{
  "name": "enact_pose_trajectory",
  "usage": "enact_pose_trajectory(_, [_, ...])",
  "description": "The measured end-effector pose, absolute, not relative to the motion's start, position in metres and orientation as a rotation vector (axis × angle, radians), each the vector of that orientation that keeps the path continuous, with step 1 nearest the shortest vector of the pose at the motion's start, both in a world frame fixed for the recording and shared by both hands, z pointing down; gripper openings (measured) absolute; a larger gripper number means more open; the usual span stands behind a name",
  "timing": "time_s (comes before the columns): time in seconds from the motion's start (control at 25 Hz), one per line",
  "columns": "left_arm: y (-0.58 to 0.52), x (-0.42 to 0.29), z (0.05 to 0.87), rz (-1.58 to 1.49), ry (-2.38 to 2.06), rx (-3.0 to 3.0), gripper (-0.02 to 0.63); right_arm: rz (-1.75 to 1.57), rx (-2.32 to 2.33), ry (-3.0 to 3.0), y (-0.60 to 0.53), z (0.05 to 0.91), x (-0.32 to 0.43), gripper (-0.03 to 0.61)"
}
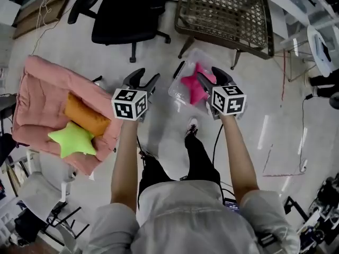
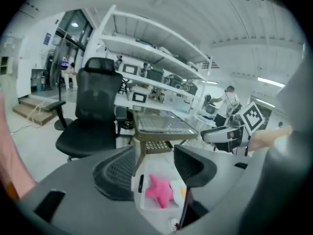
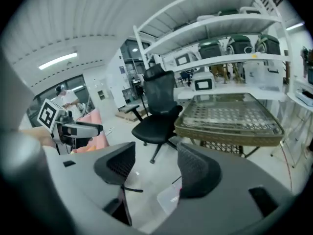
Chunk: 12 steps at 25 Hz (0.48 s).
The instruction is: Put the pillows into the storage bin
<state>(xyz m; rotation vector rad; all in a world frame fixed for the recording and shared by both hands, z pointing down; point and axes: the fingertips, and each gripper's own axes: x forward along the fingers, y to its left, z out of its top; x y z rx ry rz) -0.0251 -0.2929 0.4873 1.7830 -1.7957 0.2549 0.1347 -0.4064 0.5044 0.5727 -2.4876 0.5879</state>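
Note:
A clear storage bin [image 1: 180, 86] stands on the floor ahead of me, with a pink star pillow [image 1: 193, 84] inside it. An orange pillow [image 1: 85, 115] and a green star pillow [image 1: 73, 139] lie on a pink cushioned seat [image 1: 37, 89] at the left. My left gripper [image 1: 144, 80] hangs open and empty, just left of the bin. My right gripper [image 1: 211, 78] is open and empty above the bin's right side. In the left gripper view the pink star pillow [image 2: 160, 190] shows between the open jaws of the left gripper [image 2: 154, 168]. The right gripper [image 3: 156, 168] frames bare floor and a bin corner [image 3: 168, 197].
A black office chair [image 1: 127, 9] stands behind the bin to the left, a wicker-topped table [image 1: 228, 9] behind it to the right. Cables [image 1: 283, 83] run over the floor at the right. White shelves [image 3: 220, 28] with equipment line the far wall.

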Motion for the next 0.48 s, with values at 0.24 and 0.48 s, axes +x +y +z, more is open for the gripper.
enact_pose_trajectory(0.24, [-0.171, -0.115, 0.401, 0.134, -2.072, 1.643, 0.261, 0.509, 0.354, -2.620, -0.312, 0.425, 0.030, 0.285])
enact_pose_trajectory(0.48, [-0.021, -0.193, 0.357, 0.135, -2.307, 1.439, 0.259, 0.411, 0.051, -2.695, -0.201, 0.375, -0.077, 0.285])
